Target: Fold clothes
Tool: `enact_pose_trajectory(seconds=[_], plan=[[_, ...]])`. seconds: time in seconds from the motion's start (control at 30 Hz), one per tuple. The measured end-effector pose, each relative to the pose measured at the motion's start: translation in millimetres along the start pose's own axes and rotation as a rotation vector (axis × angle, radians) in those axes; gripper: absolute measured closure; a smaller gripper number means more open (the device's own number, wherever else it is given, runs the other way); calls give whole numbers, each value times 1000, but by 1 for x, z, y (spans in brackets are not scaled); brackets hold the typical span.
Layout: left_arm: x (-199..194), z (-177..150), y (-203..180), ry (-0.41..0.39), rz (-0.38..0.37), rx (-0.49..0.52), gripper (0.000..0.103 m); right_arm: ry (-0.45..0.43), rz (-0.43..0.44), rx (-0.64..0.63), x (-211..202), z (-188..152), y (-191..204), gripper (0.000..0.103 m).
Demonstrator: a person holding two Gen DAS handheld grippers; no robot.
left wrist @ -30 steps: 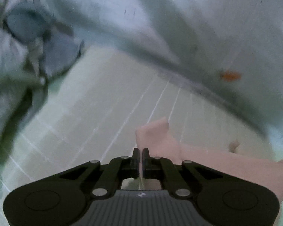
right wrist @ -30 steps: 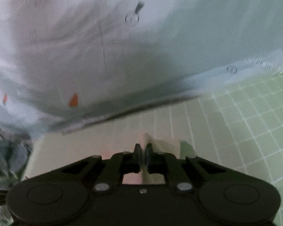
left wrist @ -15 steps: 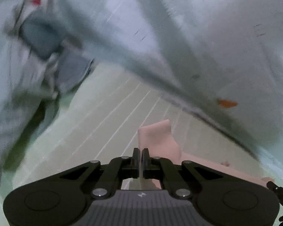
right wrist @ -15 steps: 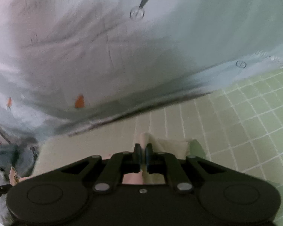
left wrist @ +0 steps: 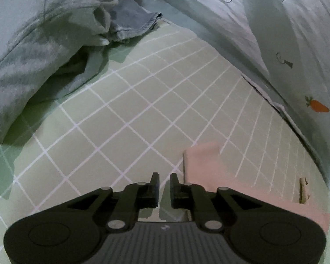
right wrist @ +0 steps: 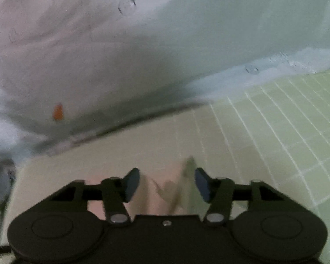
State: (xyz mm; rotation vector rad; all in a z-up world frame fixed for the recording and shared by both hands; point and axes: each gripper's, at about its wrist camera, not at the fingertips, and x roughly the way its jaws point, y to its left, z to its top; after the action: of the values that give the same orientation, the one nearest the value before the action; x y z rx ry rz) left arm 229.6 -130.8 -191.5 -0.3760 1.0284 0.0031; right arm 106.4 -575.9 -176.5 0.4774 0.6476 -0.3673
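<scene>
Both tools [left wrist: 164, 187] [right wrist: 167, 186] just opened, jaws apart, dropping pink garment [left wrist: 205, 165] onto bed [left wrist: 143, 101]. Soft, limp; regrip at a corner.

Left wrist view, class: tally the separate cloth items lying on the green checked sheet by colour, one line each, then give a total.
Pink garment: 1
Blue-grey denim piece: 1
Pale grey crumpled cloth: 1
White quilt with a carrot print: 1
Total: 4
</scene>
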Motion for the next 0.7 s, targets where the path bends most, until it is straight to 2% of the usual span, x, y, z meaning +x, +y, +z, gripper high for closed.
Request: enact_pose_trajectory(seconds=[0.13,0.23,0.27,0.33,0.37,0.4,0.47,0.53,0.57,0.7], plan=[[-3,-6,-12,4,-16,45,78,66,-13,-44,20,-5,1,53],[-10,-10,-23,-18,-56,111,73,60,-94,-85,36,-5,6,55],[-11,-11,-27,-22,-75,129,73,47,-126,-103,40,-3,8,50],[-14,-11,-33,-26,-108,159,68,18,-202,-116,41,2,12,45],[-14,-11,-36,-29,-123,170,66,5,-228,-117,39,4,14,38],[-14,-12,-40,-30,-138,180,62,-5,-243,-117,37,6,14,33],[-12,-15,-48,-21,-162,203,54,-19,-264,-119,31,6,15,17],[-6,-19,-57,-9,-150,235,46,-16,-260,-124,22,1,14,9],[-3,-21,-61,-3,-144,251,45,-10,-260,-124,18,-3,13,4],[8,-26,-72,20,-115,287,41,29,-251,-117,-2,-23,9,2]])
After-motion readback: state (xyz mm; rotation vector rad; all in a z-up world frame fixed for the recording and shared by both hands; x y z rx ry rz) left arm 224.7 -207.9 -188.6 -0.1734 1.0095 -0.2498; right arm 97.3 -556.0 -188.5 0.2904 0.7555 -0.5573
